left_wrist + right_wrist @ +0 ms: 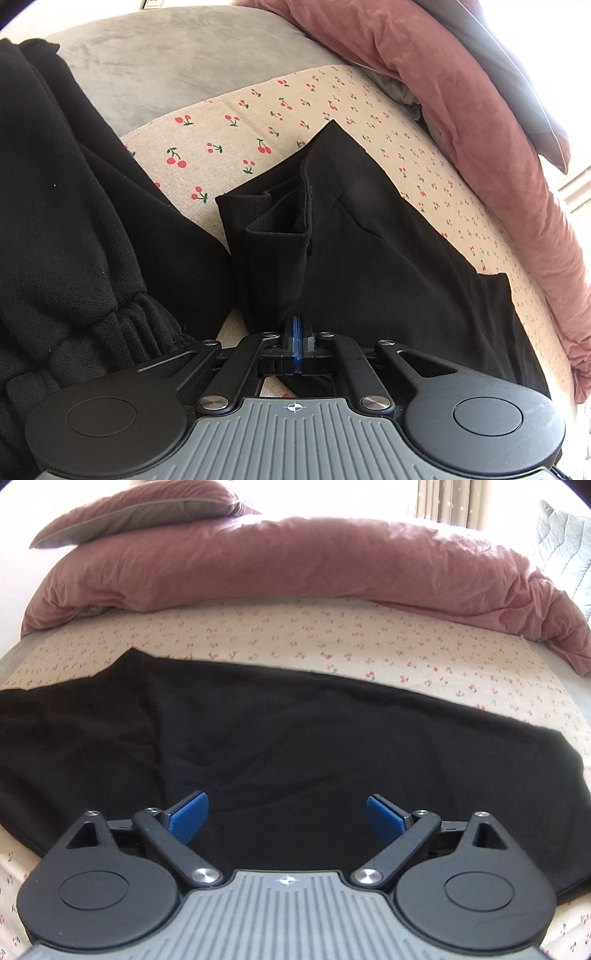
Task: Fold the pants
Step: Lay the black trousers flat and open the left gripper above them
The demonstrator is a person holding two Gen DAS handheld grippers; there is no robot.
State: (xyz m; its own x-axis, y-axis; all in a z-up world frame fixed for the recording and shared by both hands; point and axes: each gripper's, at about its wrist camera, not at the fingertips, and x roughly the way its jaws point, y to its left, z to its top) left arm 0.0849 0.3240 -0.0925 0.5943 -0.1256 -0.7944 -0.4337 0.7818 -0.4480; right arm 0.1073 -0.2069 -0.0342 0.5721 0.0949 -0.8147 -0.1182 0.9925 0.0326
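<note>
A: Item one, your left claw (295, 332). State?

B: Clenched. In the left wrist view its blue pads (294, 326) sit pressed together at lower centre of the frame, and the black pants (354, 236) meet them right at the tips. A fold of the fabric appears to be pinched there, though the cloth hides the contact itself.

A: Item two, your right claw (287, 814).

B: Released. In the right wrist view the two blue pads (188, 814) stand wide apart at lower centre, with nothing pressed between them. The black cloth lies under the gap.

A: Item three, the pants. Location?

B: Spread on the bed. In the left wrist view you see them running from the centre toward the lower right, with an open hem or waist end showing its inner layers just left of centre. In the right wrist view they fill a broad band across the middle of the frame, mostly flat, with a few soft creases at left.

A: Item four, surroundings.

B: A cherry-print sheet (229, 140) under the pants. A grey blanket (177, 70) at upper left of the left wrist view. A dusty-pink duvet (295, 561) heaped across the top of the right wrist view, a pillow (147, 509) resting on it at upper left. A black ribbed-cuff sleeve (66, 258) fills the left edge of the left wrist view.
</note>
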